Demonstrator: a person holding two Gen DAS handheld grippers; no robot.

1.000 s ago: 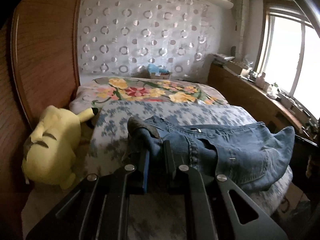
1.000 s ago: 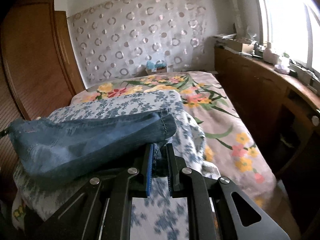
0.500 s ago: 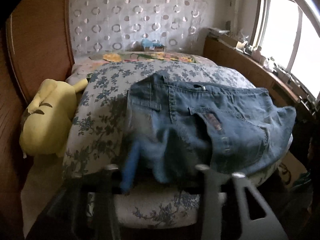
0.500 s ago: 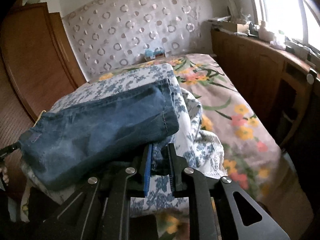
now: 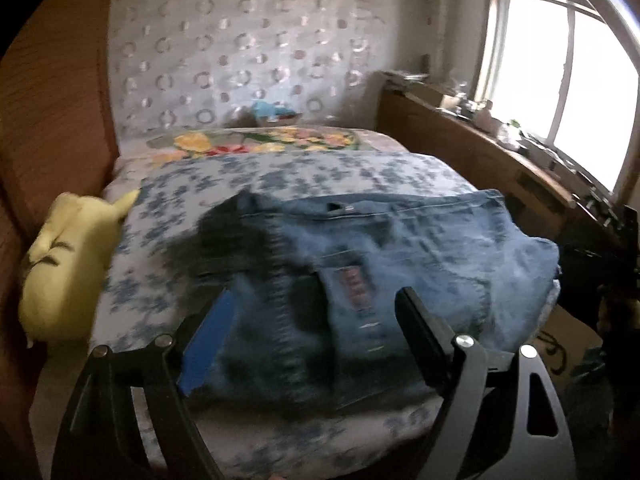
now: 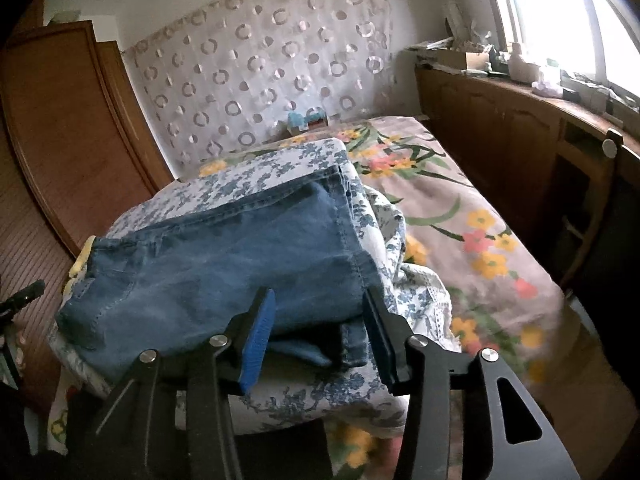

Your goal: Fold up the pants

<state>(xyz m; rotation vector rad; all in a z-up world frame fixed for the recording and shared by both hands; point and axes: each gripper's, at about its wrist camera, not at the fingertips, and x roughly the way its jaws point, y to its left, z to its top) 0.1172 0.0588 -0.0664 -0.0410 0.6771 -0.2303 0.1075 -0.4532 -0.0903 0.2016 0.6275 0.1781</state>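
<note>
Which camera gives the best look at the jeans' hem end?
The right wrist view: the jeans lie sharp there, hem nearest the camera. The left wrist view shows the waistband end, blurred by motion.

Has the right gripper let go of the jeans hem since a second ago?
Yes. The right gripper now stands open, fingers apart around the hem of the jeans, which lie folded on the blue-flowered quilt.

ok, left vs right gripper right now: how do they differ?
1. The left gripper is at the waist end of the jeans, by the pocket; the right gripper is at the hem end.
2. The left wrist view is motion-blurred; the right wrist view is sharp.
3. A yellow plush lies beside the left gripper; flowered bedding lies beside the right.

Shared: both have their jaws spread wide, gripping nothing.
</note>
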